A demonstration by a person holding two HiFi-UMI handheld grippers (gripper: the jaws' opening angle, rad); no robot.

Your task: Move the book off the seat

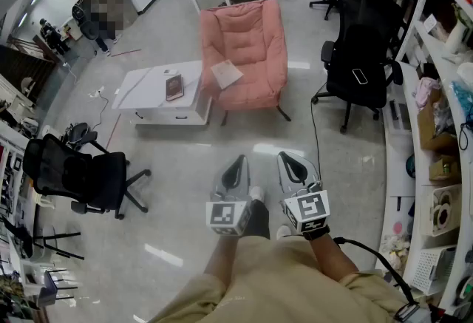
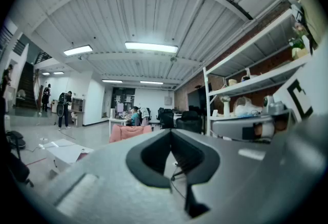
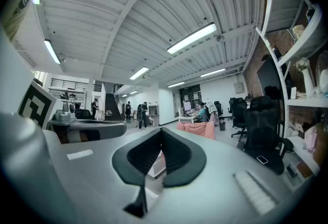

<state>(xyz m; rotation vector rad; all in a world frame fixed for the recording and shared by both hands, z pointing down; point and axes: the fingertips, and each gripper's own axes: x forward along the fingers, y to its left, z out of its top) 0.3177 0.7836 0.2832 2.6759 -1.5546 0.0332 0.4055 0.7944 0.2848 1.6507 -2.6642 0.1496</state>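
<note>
book (image 1: 226, 73) lying on pink armchair (image 1: 247, 37) seat, left tool (image 1: 238, 162) and right tool (image 1: 287, 160) both closed, empty

Hand-held gripper (image 3: 161, 130), jaws together, level before a distant pink armchair (image 3: 198, 128) and black office chair (image 3: 262, 133).

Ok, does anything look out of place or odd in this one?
Yes. A pale book lies askew on the seat of the pink armchair, near its front edge, where someone would sit. What looks like a phone also lies on the seat of the black office chair.
</note>
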